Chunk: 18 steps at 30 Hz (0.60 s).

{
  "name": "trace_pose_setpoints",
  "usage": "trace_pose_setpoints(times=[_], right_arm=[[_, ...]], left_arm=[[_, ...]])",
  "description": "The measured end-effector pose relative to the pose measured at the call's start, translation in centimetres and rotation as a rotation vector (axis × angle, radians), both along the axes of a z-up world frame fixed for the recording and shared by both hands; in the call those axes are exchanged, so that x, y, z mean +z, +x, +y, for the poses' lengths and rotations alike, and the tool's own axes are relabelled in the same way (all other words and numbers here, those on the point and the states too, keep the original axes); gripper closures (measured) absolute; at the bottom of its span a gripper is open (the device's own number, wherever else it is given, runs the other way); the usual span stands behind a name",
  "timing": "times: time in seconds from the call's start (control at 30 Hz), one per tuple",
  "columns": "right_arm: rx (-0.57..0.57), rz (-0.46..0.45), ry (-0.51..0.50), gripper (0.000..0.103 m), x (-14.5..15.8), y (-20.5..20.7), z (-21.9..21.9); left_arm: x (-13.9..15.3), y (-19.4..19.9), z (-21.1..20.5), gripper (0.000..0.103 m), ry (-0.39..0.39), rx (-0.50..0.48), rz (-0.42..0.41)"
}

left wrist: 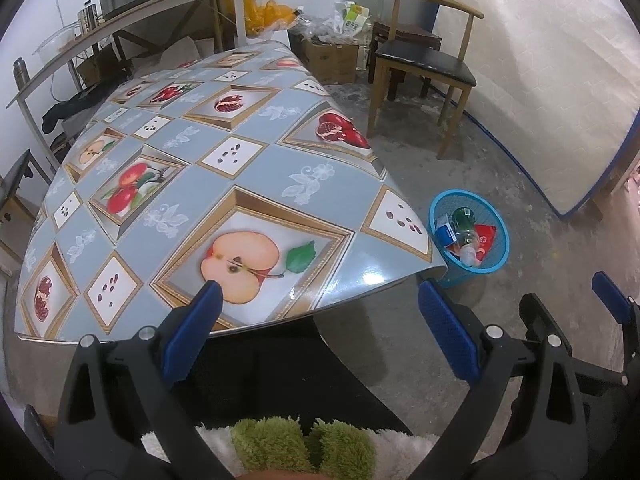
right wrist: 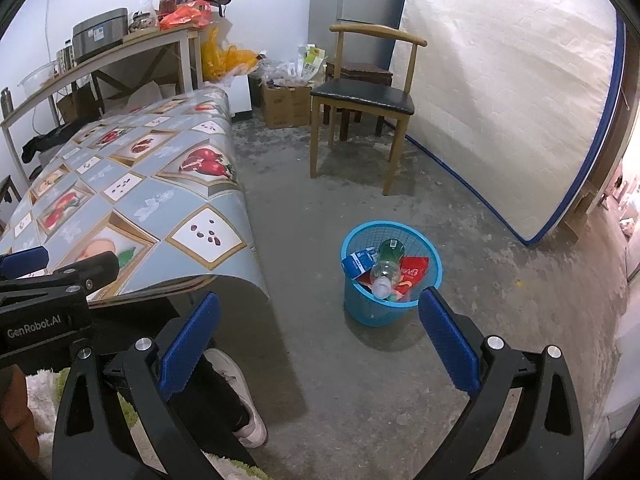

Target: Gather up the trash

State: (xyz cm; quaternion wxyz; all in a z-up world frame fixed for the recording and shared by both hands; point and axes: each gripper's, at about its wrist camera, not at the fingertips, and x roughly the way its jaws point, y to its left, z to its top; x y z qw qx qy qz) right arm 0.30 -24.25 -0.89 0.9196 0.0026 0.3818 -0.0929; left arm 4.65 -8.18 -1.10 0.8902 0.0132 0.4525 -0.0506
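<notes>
Trash lies already in the blue basket (right wrist: 390,276), which stands on the concrete floor (right wrist: 460,380) just beside the corner of the worktop (left wrist: 256,168). My left tongs (left wrist: 316,308) are spread wide apart and hold nothing; they hang over the near edge of the worktop with its fruit-pattern cloth. My right tongs (right wrist: 318,318) are also wide apart and empty, over the floor, with the basket near their right blade.

From the left camera I see the whole top of the worktop, and only a part of the basket behind its corner. From the right camera I see the full round rim of the basket, and also a white shoe (right wrist: 240,396) on the floor under the worktop edge, which the left camera does not show.

Inside the basket a clear plastic bottle (right wrist: 385,268) leans with its long axis tilted; its green bottom points up and away, its neck points down toward me. Beside it are a blue carton (right wrist: 357,263) on the left and a red wrapper (right wrist: 412,272) on the right. A wooden chair (right wrist: 362,96) stands well apart, behind the basket.
</notes>
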Motion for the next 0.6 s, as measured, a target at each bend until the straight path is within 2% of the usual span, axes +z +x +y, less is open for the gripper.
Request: trace_pose_setpoints(times=[0.6], right_arm=[[-0.014,-0.019,-0.009,0.006,0.88,-0.08,-0.07]], left_arm=[[0.14,0.24,0.44,0.009,-0.004,0.009,-0.002]])
